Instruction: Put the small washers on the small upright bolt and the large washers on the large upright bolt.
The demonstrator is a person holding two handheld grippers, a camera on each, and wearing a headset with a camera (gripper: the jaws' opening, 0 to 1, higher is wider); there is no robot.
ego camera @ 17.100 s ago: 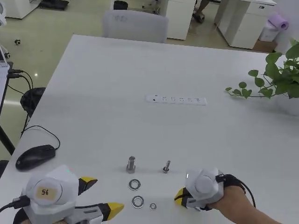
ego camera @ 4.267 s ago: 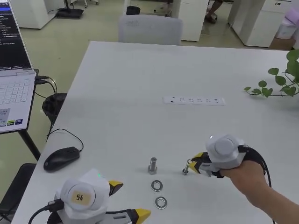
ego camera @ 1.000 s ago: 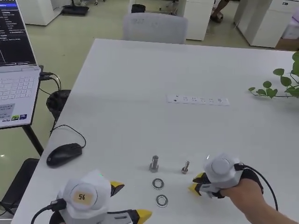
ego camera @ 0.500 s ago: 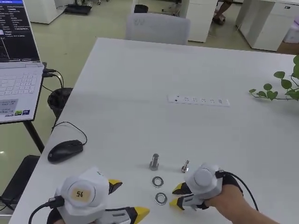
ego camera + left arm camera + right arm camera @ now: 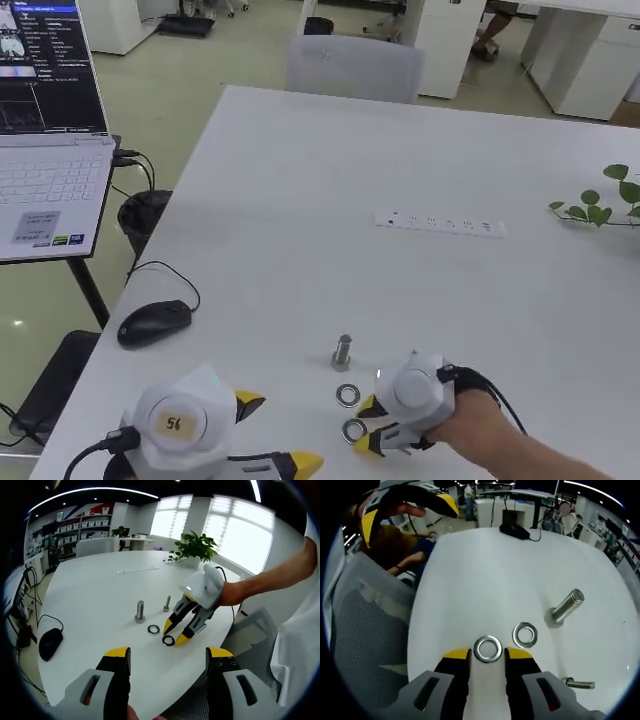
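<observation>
Label "56" on left gripper [image 5: 278,432], fingers [image 5: 118,655] wide; right gripper [image 5: 487,655] fingers narrow, at large washer [image 5: 488,648]

The small bolt [image 5: 167,603] is tiny in the left gripper view, so I can't tell if any washer's on it. In the head view the right gripper [image 5: 363,428] blocks it. The left gripper [image 5: 280,432] gets chopped by the bottom edge (laptop [image 5: 50,120] by the left edge, plant [image 5: 600,200] by the right).
</observation>
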